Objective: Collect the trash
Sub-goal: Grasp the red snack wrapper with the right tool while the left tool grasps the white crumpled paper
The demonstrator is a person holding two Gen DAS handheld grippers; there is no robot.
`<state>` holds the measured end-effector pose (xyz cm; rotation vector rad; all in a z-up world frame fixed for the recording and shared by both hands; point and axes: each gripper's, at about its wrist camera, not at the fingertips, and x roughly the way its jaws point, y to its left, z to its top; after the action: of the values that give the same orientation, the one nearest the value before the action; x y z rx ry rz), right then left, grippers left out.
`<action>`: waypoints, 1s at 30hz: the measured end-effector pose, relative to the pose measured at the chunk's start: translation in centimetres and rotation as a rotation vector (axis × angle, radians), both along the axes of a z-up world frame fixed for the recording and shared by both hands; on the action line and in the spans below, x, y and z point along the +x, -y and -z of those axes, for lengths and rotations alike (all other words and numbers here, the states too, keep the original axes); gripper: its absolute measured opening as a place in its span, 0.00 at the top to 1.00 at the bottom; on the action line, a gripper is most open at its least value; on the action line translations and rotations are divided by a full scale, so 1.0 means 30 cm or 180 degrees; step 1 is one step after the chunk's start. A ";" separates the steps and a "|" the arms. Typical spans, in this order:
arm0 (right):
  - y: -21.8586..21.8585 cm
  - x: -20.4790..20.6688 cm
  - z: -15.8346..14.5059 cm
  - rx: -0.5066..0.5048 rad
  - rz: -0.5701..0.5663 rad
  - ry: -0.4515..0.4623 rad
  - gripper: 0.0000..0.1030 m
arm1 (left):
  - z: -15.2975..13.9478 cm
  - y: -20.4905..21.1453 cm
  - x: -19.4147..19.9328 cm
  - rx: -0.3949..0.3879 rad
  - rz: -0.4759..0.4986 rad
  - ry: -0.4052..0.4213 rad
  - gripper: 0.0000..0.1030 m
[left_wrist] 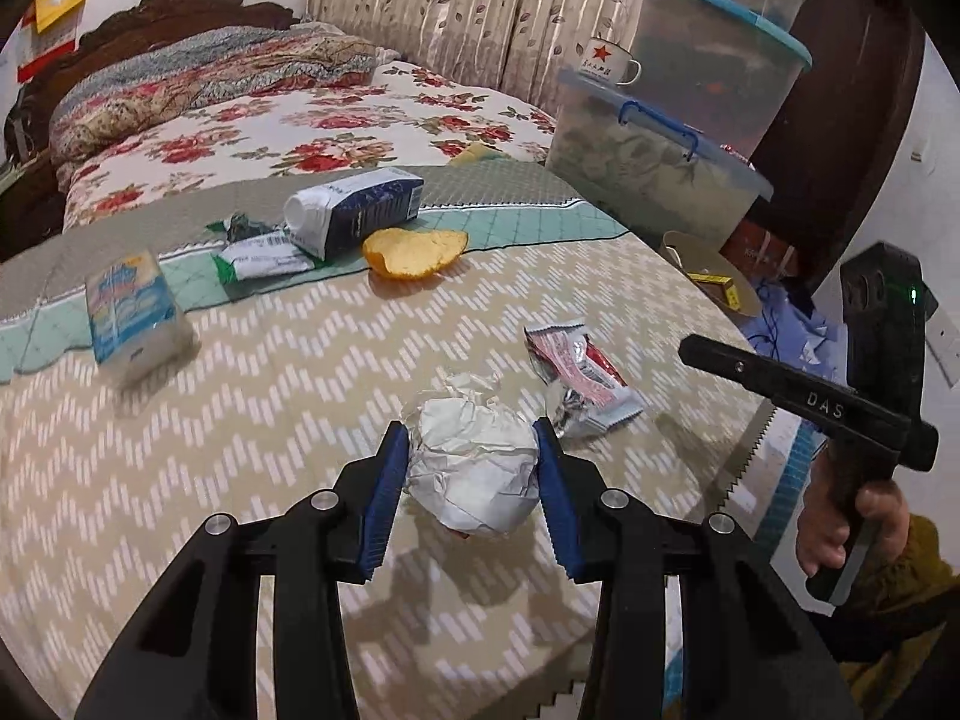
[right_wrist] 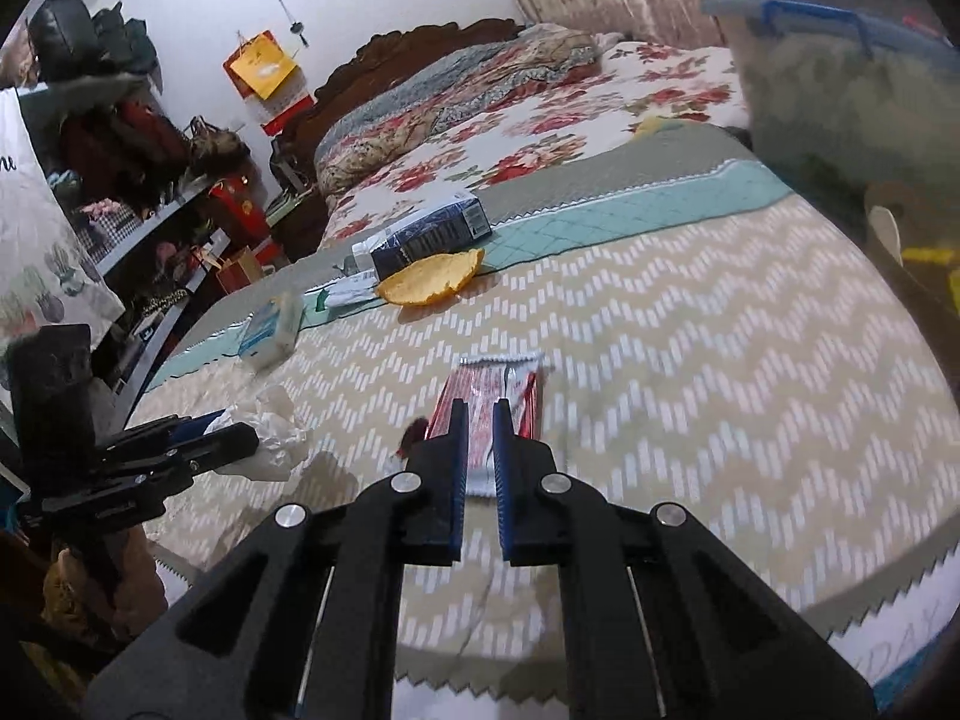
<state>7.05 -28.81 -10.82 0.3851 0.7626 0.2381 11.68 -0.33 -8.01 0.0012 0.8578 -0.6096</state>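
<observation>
My left gripper (left_wrist: 471, 426) is shut on a crumpled white paper ball (left_wrist: 474, 474) just above the zigzag-patterned bedcover (left_wrist: 240, 450). A red and white snack wrapper (right_wrist: 498, 378) sits between the blue pads of my right gripper (right_wrist: 480, 408), which is shut on it. In the right wrist view the left gripper (right_wrist: 231, 438) shows at the left with the paper ball (right_wrist: 270, 426). Farther back on the bed lie an orange peel (left_wrist: 414, 252), a blue and white carton (left_wrist: 354, 213), a green and white wrapper (left_wrist: 264, 258) and a small blue pack (left_wrist: 132, 312).
Clear storage boxes with blue lids (left_wrist: 654, 180) are stacked at the bed's right side, with a red-star mug (left_wrist: 606, 60) on one. A brown paper bag (left_wrist: 714, 270) stands below them. A hand (left_wrist: 840, 528) grips the right handle. Cluttered shelves (right_wrist: 150, 180) stand at the left.
</observation>
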 end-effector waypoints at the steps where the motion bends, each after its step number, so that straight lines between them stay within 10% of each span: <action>1: 0.004 -0.012 0.004 0.0010 0.0022 -0.0009 0.90 | 0.000 -0.007 -0.005 -0.0018 -0.0007 -0.0009 0.61; 16: 0.104 -0.050 0.042 0.0282 0.0192 -0.0088 0.86 | -0.050 0.001 -0.016 -0.0067 -0.0016 0.0031 0.61; 18: 0.104 -0.035 0.055 0.0335 0.0170 -0.0154 0.73 | -0.032 0.021 -0.012 -0.0050 0.0021 -0.0028 0.61; 20: 0.100 -0.020 0.067 0.0334 0.0203 -0.0147 0.12 | -0.014 0.038 -0.008 -0.0036 0.0063 -0.0084 0.61; 24: 0.034 0.034 0.086 0.0048 0.0009 -0.0198 0.33 | 0.012 0.059 -0.008 -0.0010 0.0130 -0.0130 0.61; 30: -0.086 0.114 0.120 -0.0330 -0.0291 -0.0325 0.32 | 0.033 0.023 0.012 -0.0069 0.0086 -0.0200 0.61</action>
<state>10.48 -26.24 -14.43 0.2660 0.8903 0.2652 12.03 -1.02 -8.99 -0.0262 0.9131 -0.6469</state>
